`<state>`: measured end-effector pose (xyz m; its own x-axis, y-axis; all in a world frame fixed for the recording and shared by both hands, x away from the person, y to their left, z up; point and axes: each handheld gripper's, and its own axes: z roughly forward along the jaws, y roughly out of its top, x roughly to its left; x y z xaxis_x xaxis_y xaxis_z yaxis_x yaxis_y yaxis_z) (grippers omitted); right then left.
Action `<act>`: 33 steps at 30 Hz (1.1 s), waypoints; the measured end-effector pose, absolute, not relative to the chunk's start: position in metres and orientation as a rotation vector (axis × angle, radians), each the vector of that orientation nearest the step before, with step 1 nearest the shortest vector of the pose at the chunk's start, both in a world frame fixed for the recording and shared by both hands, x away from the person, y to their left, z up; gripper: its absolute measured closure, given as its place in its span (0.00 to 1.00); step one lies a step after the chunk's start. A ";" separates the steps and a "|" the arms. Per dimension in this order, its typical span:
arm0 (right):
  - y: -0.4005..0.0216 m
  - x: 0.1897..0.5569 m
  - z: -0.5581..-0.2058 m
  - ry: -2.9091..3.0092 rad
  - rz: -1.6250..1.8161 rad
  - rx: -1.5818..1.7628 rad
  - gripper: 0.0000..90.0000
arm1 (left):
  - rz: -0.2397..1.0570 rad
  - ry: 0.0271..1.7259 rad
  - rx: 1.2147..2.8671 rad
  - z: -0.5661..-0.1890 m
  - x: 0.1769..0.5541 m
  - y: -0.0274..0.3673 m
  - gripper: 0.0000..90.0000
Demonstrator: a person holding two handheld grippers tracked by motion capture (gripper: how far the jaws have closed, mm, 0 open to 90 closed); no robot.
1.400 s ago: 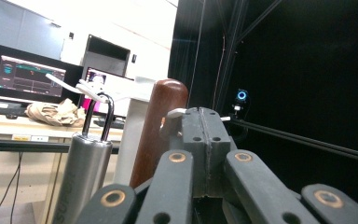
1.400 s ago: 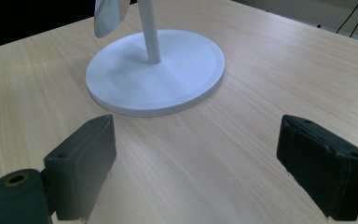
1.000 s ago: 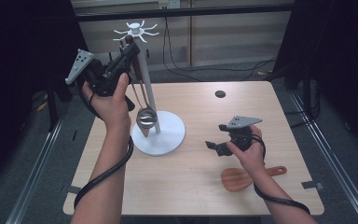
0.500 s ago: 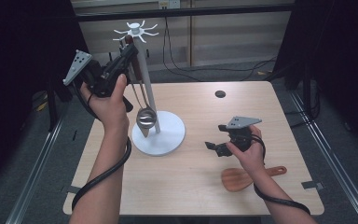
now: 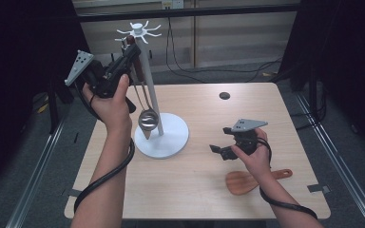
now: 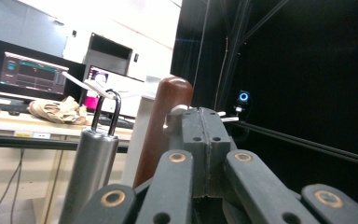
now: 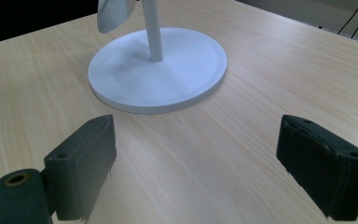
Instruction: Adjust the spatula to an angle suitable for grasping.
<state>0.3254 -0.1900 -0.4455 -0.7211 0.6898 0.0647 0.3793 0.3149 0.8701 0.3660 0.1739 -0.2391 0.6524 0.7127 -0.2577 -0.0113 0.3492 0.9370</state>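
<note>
The pale wooden worktop carries a white utensil stand, its pole rising to a ring of hooks. A metal ladle hangs from one hook beside the pole. The left gripper is raised near the top of the stand, jaws pressed together, with a brown wooden handle just beside them (whether it is pinched I cannot tell). I'd judge hanging that handle is underway. The right gripper hovers spread apart, near a wooden spatula lying flat, likely next.
</note>
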 end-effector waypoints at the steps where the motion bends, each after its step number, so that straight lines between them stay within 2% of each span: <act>1: -0.190 0.325 -0.446 2.266 1.367 0.959 0.12 | 0.530 0.743 1.129 -0.239 0.366 0.174 1.00; 33: -0.187 0.325 -0.446 2.279 1.368 0.950 0.12 | 0.528 0.747 1.143 -0.243 0.366 0.180 1.00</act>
